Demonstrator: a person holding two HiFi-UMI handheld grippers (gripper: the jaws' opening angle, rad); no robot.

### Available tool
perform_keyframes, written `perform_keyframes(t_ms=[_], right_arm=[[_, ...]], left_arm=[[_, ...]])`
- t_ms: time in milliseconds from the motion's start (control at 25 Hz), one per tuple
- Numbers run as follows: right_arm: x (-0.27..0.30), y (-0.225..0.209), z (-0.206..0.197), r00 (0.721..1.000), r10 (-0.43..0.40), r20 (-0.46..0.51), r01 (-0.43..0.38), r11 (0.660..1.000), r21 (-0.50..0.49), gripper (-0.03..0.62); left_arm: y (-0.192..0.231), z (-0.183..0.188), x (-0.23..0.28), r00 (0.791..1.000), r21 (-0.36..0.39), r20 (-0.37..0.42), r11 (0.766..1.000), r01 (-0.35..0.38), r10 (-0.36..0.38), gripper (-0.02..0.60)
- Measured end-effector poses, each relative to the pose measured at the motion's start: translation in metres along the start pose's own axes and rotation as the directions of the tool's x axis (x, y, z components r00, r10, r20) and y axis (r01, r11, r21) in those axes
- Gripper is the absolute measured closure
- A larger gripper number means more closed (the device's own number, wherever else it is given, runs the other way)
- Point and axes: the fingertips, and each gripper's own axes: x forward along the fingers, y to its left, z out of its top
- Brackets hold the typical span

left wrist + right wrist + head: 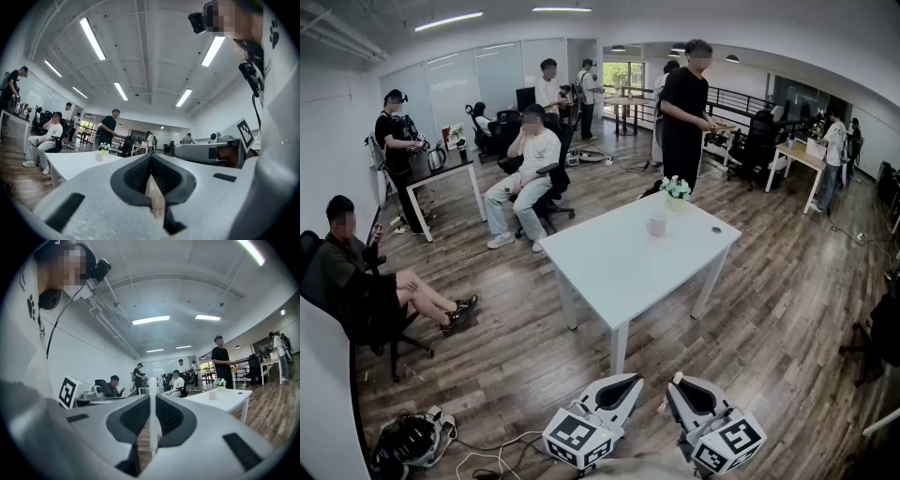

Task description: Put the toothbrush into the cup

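Head view: white rectangular table (609, 272) stands mid-room on brown wooden floor (769, 309), well apart from the operator. On its far half sits a small white cylindrical cup (657, 225), upright. A small pot of white flowers (676, 190) is just behind it, and a flat dark round item (716, 229) lies to its right, ID not possible. Interior of cup not visible from here, so contents unconfirmed; nothing stands above the rim. At frame bottom, the white left gripper (625, 382) and white right gripper (682, 384), each w/ marker cube, are held low, near each other, short of the table. Several people seated/standing in bkgd. Left gripper view: jaws pressed together, only a thin slit showing floor, nothing between them, i.e. empty. Cup and flowers obs. far off on the tabletop. Right gripper view: jaws clenched on a slim white plastic toothbrush (152, 418), taken approx. mid-shaft and standing upright through the pads, one end above the jaw tips, the other below. Which end bears the bristles can't be told. Assessment: item looks light, stiff and smooth-sided, so liable to pivot or slip in the pads if knocked. The mid-shaft hold seems adequate and leaves a free end for insertion. Cup prob. light and apt to tip or skid if its rim is struck; a near-vertical entry at the ctr of the mouth looks called for. Task est. at carry stage; approach to table not yet made.
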Motion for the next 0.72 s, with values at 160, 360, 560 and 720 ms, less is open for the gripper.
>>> perform_keyframes(t_ms=[160,360,560,720], right_arm=[[0.001,-0.002,-0.007,1.0,-0.027,0.007,0.027,0.999,0.031,0.546],[-0.001,-0.004,-0.01,0.998,-0.061,0.009,0.061,0.998,0.034,0.546],[0.002,-0.006,-0.014,0.998,-0.062,0.008,0.062,0.996,0.062,0.546],[0.005,-0.008,-0.013,0.997,-0.071,0.004,0.07,0.993,0.092,0.546]], left_arm=[[0.004,-0.006,-0.001,0.999,0.002,-0.029,1.0,0.015,-0.015,0.577],[0.002,-0.01,0.001,0.998,0.0,-0.039,0.999,0.054,-0.054,0.577],[0.007,-0.015,0.002,0.998,-0.017,-0.046,0.999,0.052,-0.052,0.577],[0.011,-0.016,0.0,0.997,-0.028,-0.056,0.998,0.051,-0.053,0.577]])
